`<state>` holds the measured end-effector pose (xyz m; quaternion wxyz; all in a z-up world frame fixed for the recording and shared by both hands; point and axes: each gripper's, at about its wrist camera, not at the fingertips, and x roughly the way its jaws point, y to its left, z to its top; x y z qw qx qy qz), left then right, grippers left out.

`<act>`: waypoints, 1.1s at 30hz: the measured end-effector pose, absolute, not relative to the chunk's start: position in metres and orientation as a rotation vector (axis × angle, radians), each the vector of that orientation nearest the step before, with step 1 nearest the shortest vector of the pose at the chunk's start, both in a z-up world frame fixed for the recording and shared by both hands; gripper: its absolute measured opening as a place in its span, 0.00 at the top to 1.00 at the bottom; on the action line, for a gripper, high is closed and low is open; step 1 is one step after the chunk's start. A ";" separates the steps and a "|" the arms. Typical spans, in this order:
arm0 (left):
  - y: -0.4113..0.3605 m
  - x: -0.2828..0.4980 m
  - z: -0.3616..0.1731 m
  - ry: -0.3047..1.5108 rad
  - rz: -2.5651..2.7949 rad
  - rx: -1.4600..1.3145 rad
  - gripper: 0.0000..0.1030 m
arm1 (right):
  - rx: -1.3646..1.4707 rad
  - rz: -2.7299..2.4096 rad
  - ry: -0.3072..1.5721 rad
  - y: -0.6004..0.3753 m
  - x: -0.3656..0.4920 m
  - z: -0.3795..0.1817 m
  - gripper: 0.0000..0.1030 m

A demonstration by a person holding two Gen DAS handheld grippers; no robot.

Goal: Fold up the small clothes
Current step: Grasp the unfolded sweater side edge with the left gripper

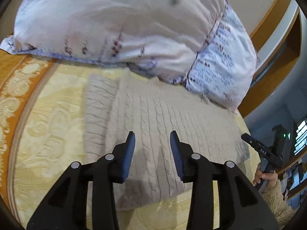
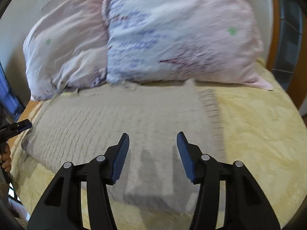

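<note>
Folded beige knit sweater (image 1: 153, 118) lay flat under left gripper (image 1: 152, 140) & right gripper (image 2: 153, 140), both agape, empty; pillows (image 2: 153, 38) behind, on yellow bedspread (image 1: 48, 124)

The sweater (image 1: 153, 118) is pale beige-grey, knit in cable ribs. The bedspread (image 1: 48, 115) under it is cream-yellow with a raised scroll pattern and an orange border band (image 1: 11, 76) carrying pale ornaments. The pillows (image 2: 172, 38) are light pink, printed with blue-lilac text-like lines, dark red-purple sprigs and a small green spot each. The left tongs (image 1: 152, 136) and the right tongs (image 2: 153, 137) are black with blue ridged pads. The bed frame (image 1: 278, 61) is orange-brown wood. A sleeve (image 1: 276, 201) is fuzzy beige.
</note>
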<state>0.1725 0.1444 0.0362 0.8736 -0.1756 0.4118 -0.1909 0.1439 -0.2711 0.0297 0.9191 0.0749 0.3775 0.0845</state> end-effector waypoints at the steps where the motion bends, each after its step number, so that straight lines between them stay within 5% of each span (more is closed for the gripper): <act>1: 0.142 0.175 0.032 0.878 -0.389 -0.360 0.63 | 0.138 0.175 0.796 -0.265 0.148 0.025 0.48; 8: 0.149 0.174 0.021 0.902 -0.373 -0.372 0.62 | 0.130 0.153 0.875 -0.262 0.155 0.007 0.41; 11: 0.172 0.173 0.031 0.856 -0.355 -0.475 0.46 | 0.142 0.158 0.844 -0.260 0.152 0.016 0.38; 13: 0.190 0.177 0.034 0.840 -0.309 -0.530 0.44 | 0.138 0.173 0.824 -0.253 0.150 0.021 0.33; 33: 0.204 0.226 0.000 0.953 -0.281 -0.778 0.46 | 0.100 0.230 0.821 -0.209 0.160 0.015 0.27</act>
